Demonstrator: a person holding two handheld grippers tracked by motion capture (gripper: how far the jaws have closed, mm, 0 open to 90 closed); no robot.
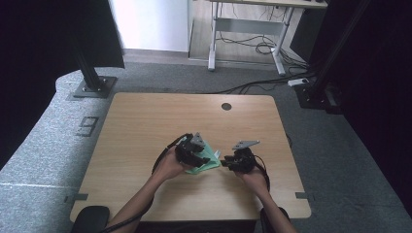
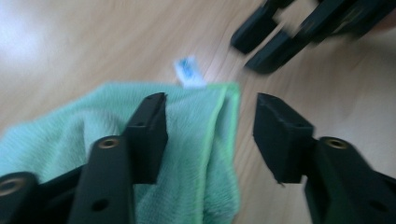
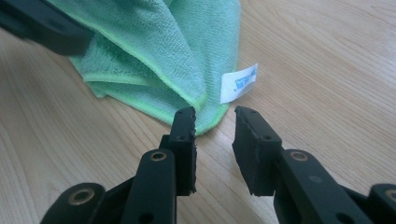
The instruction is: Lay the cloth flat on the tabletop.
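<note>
1 green cloth (image 1: 206,160) on the wooden table (image 1: 145,126), near the front edge, approx. mid-width; 1 white label (image 3: 239,83) on its hem. 2 grippers, 2 hands, 2 forearms coming in from the bottom of the high view.

L to R:

Left hand (image 1: 171,165) sits w/ forearm angled up and inward from the lower left, cable looping behind it. Left gripper (image 1: 193,151) is over the cloth's left part, grey plate on top, pointing toward the other gripper. In the left gripper view (blurred) its 2 jaws stand apart: 1 is over the cloth, the other over bare wood past the cloth's folded edge, so that edge lies in the gap. Pads are not pressing the fabric; nothing pinched.

Cloth is bunched/folded, 1 corner toward the right gripper, label beside that corner.

Right gripper (image 1: 235,160) is just beside the cloth's right corner, grey plate on top too. Right hand (image 1: 252,177) is behind it, forearm angled up and inward from the lower right. In the right gripper view, 2 jaws are parted w/ a narrow gap, tips just short of the corner; 1 tip is at the hem, contact can't be told. No fabric between the pads.
</note>
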